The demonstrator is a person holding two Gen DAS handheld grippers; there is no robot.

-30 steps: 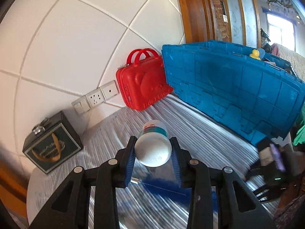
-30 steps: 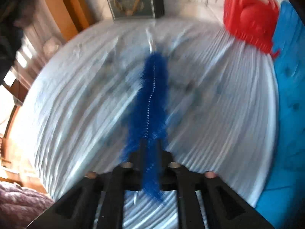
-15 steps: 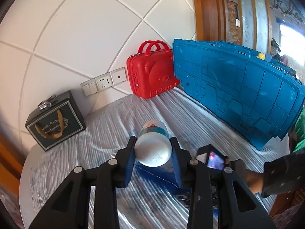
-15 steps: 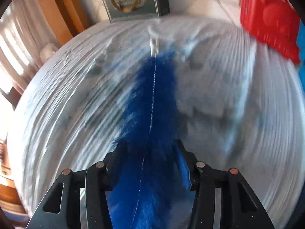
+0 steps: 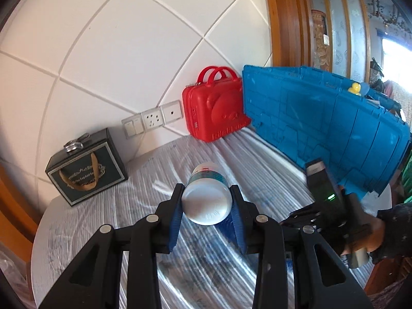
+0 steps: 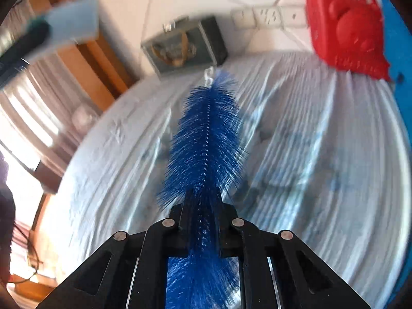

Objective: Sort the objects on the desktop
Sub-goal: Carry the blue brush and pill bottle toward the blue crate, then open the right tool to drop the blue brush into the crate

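The right gripper (image 6: 203, 203), jaws clamped on the blue bottle brush (image 6: 206, 139), held its long axis pointing away toward the far wall, while the left gripper (image 5: 206, 206) gripped a white bottle (image 5: 206, 200), the blue crate (image 5: 322, 128) lying to the right.

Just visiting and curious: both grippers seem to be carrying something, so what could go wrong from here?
The left gripper pinches only the base of the white bottle, so it could pivot or slip. The right gripper clamps soft bristles of the blue brush, which sticks far forward and might slide or catch the striped tablecloth.
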